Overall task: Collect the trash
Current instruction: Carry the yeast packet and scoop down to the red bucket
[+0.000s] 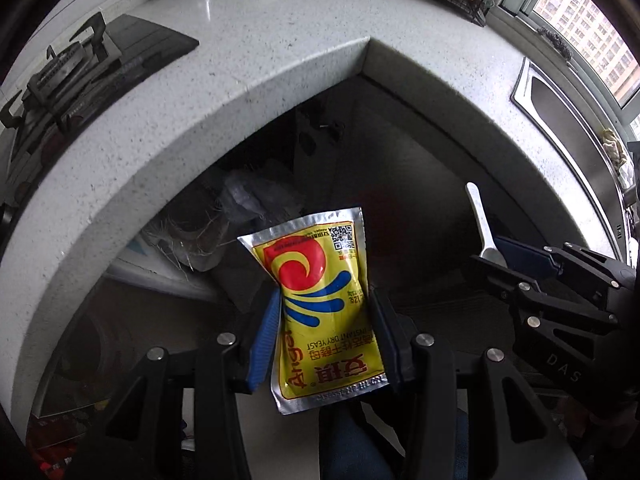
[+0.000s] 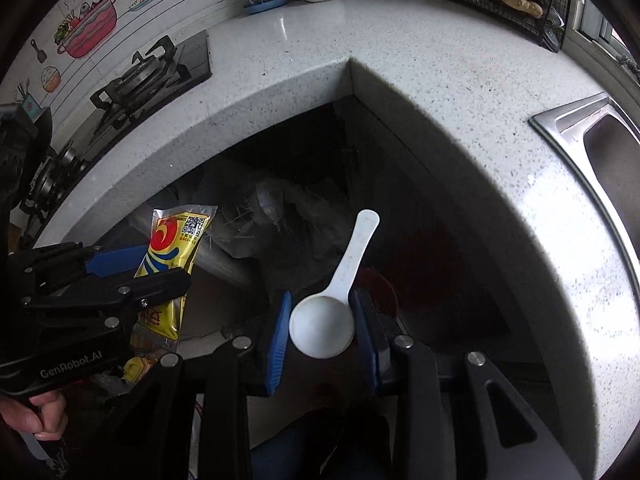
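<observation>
The left tool (image 1: 324, 332) pinches a light, crinkly yellow packet (image 1: 320, 300) at its middle. The right tool (image 2: 322, 332) pinches a stiff white spoon (image 2: 332, 304) by its bowl, maybe loosely.

Both tools, left tool (image 1: 326, 320) and right tool (image 2: 322, 320), are black linkages with silver screws, blue ribbed pads (one lettered "GenRobot.AI").

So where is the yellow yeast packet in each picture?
Left wrist view: the yellow yeast packet is in the lower middle, pinched between the left gripper's blue fingers.
Right wrist view: the same packet is at the left edge, partly hidden behind the left gripper.
Shared landmark: the inner corner of the speckled countertop, above the dark gap in both views.
</observation>
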`<action>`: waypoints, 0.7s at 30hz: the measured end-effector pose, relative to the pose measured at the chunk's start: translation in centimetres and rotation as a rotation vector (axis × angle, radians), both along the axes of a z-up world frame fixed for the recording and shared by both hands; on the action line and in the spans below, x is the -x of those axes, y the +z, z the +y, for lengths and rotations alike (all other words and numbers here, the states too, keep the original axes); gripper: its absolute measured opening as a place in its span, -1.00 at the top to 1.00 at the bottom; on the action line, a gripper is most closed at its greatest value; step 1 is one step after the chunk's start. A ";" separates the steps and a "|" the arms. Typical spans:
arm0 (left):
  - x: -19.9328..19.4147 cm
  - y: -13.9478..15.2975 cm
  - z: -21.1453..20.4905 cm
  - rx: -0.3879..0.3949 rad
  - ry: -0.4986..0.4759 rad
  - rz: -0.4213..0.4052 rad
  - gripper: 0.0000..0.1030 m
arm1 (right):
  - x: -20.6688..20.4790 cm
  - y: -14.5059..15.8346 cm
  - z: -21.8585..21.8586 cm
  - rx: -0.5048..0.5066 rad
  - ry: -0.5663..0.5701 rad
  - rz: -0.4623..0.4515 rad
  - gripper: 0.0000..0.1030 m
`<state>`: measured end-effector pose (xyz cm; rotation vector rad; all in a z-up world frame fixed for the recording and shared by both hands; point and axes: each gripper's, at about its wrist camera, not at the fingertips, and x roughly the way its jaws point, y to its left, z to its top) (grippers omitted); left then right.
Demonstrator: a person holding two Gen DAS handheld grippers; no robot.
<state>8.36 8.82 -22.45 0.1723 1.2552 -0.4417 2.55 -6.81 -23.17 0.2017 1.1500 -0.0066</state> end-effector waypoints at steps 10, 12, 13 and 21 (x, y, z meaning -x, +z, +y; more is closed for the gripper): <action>-1.1 -12.0 -1.8 -0.014 -0.046 0.065 0.16 | -0.2 -10.6 -1.7 -0.021 -0.068 0.032 0.42; -1.3 -15.3 -2.3 -0.019 -0.057 0.087 0.16 | -0.3 -13.2 -2.0 -0.020 -0.085 0.046 0.42; -1.5 -16.9 -2.5 -0.023 -0.062 0.104 0.16 | -0.3 -14.5 -1.9 -0.016 -0.092 0.052 0.42; -3.1 -25.9 -5.4 -0.020 -0.159 0.142 0.15 | -0.4 -23.1 -3.5 -0.022 -0.187 0.109 0.42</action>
